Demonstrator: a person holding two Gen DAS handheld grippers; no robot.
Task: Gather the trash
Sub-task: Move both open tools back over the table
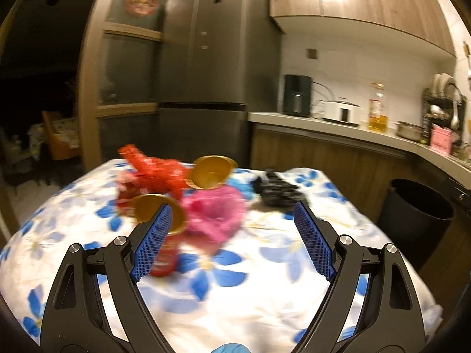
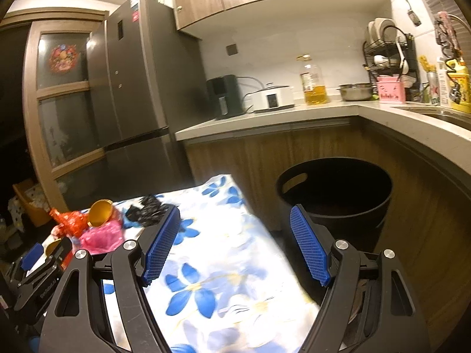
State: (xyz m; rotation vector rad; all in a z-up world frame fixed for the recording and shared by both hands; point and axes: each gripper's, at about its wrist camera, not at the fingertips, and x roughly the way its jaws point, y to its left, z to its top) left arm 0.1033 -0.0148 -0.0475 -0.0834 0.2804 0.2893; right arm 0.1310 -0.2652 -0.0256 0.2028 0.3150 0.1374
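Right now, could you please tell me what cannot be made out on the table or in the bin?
- Round black plastic bin: its inside is dark in the right wrist view.
- Red gold-lined paper cup: blurred and partly behind the left gripper finger in the left wrist view.
- Crumpled black plastic bag: too blurred to identify for certain.

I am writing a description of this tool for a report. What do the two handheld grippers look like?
Both look the same: the left gripper and right gripper each have two black plastic arms with triangular cut-outs and round silver pivot bolts. Their fingers carry blue pads with a fine grid texture. No cables are visible.
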